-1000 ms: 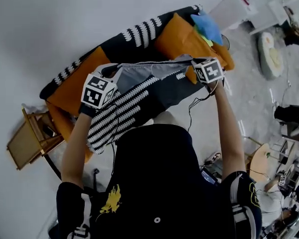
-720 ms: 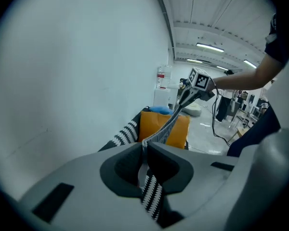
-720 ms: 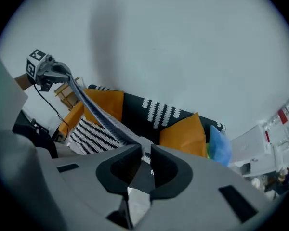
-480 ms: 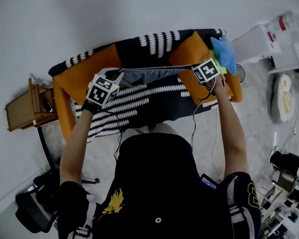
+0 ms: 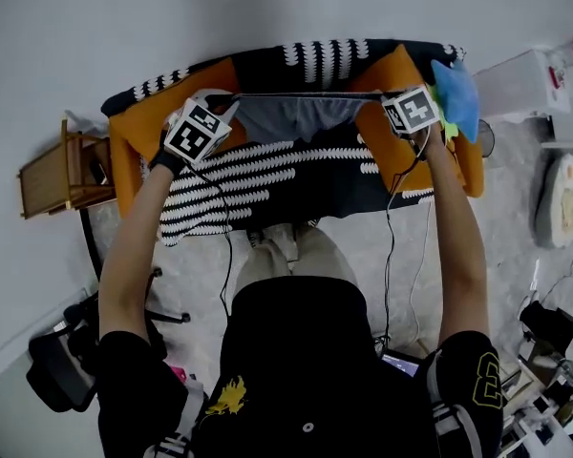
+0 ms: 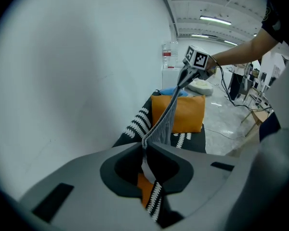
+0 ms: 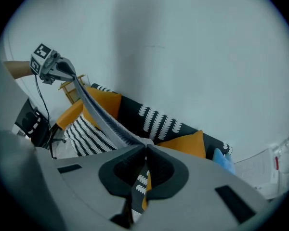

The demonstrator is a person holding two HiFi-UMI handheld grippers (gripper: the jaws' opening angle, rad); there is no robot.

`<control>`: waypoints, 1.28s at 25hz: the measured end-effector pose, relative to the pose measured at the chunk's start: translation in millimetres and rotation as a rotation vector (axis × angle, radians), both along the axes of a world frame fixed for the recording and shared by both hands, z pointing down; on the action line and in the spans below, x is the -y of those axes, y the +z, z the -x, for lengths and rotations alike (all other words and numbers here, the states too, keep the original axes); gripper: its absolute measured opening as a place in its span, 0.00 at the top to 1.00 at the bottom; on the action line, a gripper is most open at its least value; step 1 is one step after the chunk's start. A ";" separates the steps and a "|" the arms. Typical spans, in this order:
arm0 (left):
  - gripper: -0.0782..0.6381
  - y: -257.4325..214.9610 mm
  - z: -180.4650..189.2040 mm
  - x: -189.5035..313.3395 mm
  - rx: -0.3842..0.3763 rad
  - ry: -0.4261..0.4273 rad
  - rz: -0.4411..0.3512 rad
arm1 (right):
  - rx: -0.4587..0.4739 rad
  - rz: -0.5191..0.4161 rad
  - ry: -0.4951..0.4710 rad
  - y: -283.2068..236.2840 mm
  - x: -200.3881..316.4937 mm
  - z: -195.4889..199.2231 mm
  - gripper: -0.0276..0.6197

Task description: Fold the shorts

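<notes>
Grey shorts (image 5: 291,114) hang stretched by their waistband between my two grippers, above a black sofa with white patterns (image 5: 296,175). My left gripper (image 5: 220,103) is shut on the left end of the waistband, and the cloth (image 6: 164,121) runs away from its closed jaws towards the other gripper (image 6: 190,66). My right gripper (image 5: 387,98) is shut on the right end; the band (image 7: 106,117) leads from its jaws to the left gripper (image 7: 55,67). The shorts' body sags below the taut top edge.
Orange cushions (image 5: 387,151) sit on both ends of the sofa, with a blue cloth (image 5: 456,98) at its right end. A wooden stool (image 5: 62,175) stands left of the sofa, against the white wall (image 5: 267,8). White boxes (image 5: 535,79) and cables lie on the floor at right.
Both grippers have moved forward and down towards the sofa back with the shorts. The waistband is pulled straighter and tauter between them than before.
</notes>
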State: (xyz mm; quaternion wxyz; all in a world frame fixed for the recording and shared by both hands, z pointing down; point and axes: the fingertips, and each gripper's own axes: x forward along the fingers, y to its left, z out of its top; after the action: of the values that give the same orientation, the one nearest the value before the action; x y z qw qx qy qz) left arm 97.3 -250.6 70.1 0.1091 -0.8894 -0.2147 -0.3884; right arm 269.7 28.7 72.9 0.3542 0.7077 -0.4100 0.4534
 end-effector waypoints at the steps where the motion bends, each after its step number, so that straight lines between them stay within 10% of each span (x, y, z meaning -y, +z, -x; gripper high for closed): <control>1: 0.84 -4.5 1.9 -2.3 -0.019 0.015 -0.006 | -0.017 -0.009 0.011 -5.3 -2.9 3.7 0.91; 10: 0.84 47.4 87.9 -68.8 -0.136 0.211 -0.059 | -0.071 -0.012 0.146 63.1 -76.1 115.8 0.91; 17: 0.84 219.2 198.4 -157.3 0.067 0.285 -0.015 | 0.026 0.140 0.185 237.8 -157.9 233.5 0.91; 32: 0.84 481.3 321.9 -259.1 0.354 0.078 0.209 | 0.257 0.184 0.337 470.6 -265.8 369.8 0.91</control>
State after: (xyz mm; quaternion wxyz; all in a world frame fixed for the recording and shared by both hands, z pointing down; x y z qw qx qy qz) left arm -224.6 8.5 551.4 -0.0083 -0.8049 -0.3039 -0.5096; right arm -100.1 294.5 543.5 0.2813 0.6674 -0.2849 0.6278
